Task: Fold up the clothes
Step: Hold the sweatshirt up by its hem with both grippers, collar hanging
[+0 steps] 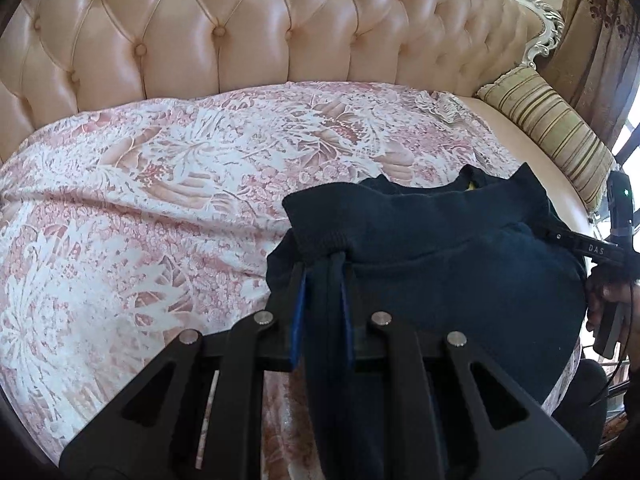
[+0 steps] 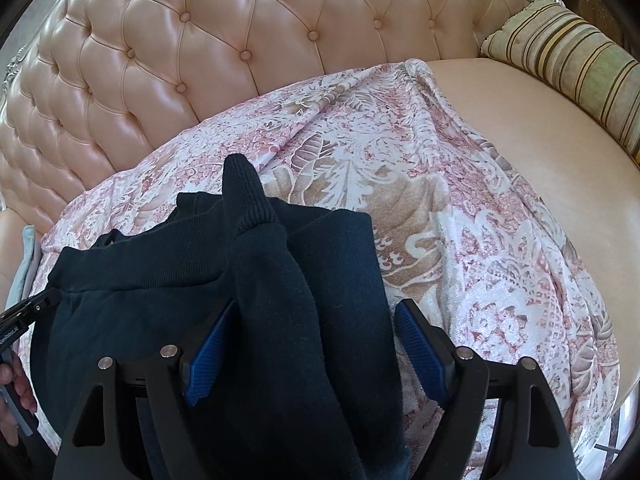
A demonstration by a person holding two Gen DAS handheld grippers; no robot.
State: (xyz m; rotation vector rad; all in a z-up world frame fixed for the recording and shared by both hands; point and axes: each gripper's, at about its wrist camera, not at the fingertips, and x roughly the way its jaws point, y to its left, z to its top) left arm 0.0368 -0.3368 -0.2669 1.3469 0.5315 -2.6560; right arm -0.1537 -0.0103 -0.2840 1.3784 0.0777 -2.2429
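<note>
A dark navy sweater (image 1: 440, 248) lies bunched on the pink floral cover (image 1: 140, 200) of a sofa. My left gripper (image 1: 324, 272) is shut on a fold of it just below a ribbed cuff (image 1: 320, 216). In the right wrist view the sweater (image 2: 160, 288) has one sleeve with its ribbed cuff (image 2: 248, 200) running up between the fingers of my right gripper (image 2: 316, 308). That gripper stands open wide, and its right pad (image 2: 420, 348) is clear of the cloth. Each view shows the other gripper at its edge, the right one (image 1: 592, 246) and the left one (image 2: 24, 312).
A tufted peach backrest (image 1: 224, 36) closes off the far side. A striped bolster cushion (image 2: 568, 64) lies at the right end on bare seat leather (image 2: 540, 152). The floral cover (image 2: 480, 220) stretches left and right of the sweater. A hand (image 1: 608, 292) grips the right tool.
</note>
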